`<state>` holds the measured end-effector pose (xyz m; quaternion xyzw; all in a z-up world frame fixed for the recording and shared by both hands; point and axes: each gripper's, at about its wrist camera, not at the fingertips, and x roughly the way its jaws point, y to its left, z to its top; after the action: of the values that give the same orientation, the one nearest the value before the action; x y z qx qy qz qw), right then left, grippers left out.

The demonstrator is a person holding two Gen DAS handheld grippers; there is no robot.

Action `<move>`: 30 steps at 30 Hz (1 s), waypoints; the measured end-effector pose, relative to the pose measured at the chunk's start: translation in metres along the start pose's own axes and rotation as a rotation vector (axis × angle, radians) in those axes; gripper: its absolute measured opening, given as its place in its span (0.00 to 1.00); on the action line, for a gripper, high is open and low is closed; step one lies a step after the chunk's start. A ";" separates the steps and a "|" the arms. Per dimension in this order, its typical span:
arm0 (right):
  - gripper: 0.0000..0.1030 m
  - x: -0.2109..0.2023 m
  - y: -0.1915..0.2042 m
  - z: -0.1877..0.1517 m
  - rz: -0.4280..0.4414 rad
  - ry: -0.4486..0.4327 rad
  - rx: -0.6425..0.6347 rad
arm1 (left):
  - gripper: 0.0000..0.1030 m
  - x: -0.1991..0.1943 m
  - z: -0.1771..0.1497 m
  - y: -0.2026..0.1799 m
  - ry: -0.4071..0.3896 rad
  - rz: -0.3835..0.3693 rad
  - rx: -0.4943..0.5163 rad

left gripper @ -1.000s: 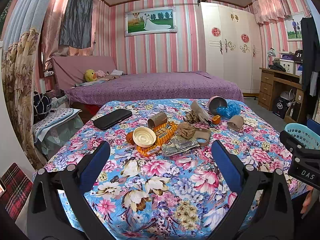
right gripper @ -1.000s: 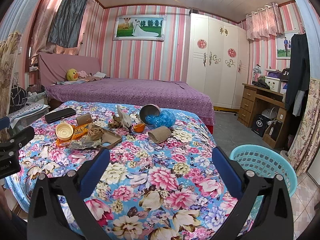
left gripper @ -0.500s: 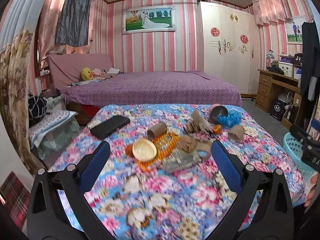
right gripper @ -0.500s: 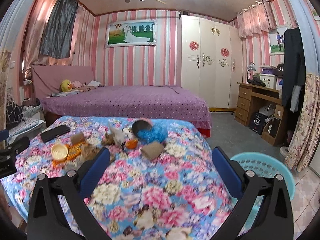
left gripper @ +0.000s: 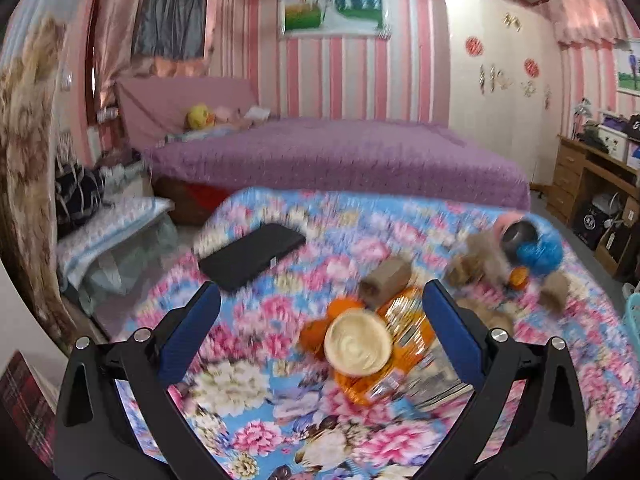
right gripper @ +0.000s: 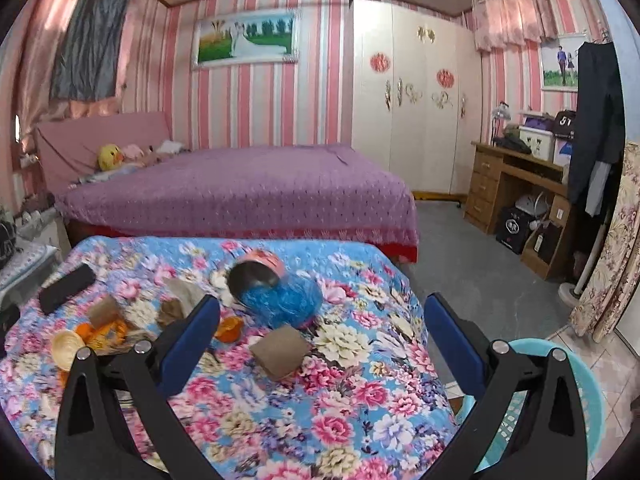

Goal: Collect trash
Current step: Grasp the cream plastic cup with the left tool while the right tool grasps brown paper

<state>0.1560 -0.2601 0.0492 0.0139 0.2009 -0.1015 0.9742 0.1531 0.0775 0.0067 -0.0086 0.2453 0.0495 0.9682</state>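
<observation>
Trash lies scattered on a floral bedspread [left gripper: 248, 432] [right gripper: 360, 400]. My left gripper [left gripper: 320, 324] is open above a cream round lid [left gripper: 357, 346] resting on an orange wrapper [left gripper: 404, 316]. A brown cardboard tube [left gripper: 385, 280] lies just beyond. My right gripper [right gripper: 322, 332] is open, with a second cardboard tube [right gripper: 280, 350], a blue plastic bag [right gripper: 286, 300] and a dark bowl [right gripper: 254, 274] between its fingers' lines, all still on the bed. An orange peel [right gripper: 229, 328] lies beside its left finger. The left view is motion-blurred.
A black flat case [left gripper: 250, 256] [right gripper: 66, 288] lies at the bedspread's far left. A turquoise plastic basket [right gripper: 576, 412] stands on the floor right of the bed. A purple bed [right gripper: 240, 188], a white wardrobe [right gripper: 416, 112] and a wooden desk [right gripper: 516, 196] lie beyond.
Both grippers have moved forward and down toward the trash; the lid and the cardboard tube now look larger and nearer. The left view swung left. Both stay open.
</observation>
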 end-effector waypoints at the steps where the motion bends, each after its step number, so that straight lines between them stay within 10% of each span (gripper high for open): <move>1: 0.96 0.007 -0.001 -0.005 -0.008 -0.002 0.007 | 0.95 0.013 -0.007 0.000 0.040 0.000 -0.001; 22: 0.96 0.049 0.007 -0.048 -0.017 0.141 -0.013 | 0.88 0.091 -0.042 -0.020 0.315 -0.016 0.043; 30: 0.96 0.049 0.024 -0.053 0.006 0.150 -0.056 | 0.37 0.093 -0.044 -0.018 0.339 -0.088 0.030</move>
<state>0.1843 -0.2423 -0.0193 -0.0050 0.2759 -0.0918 0.9568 0.2150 0.0662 -0.0765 -0.0132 0.4052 0.0014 0.9141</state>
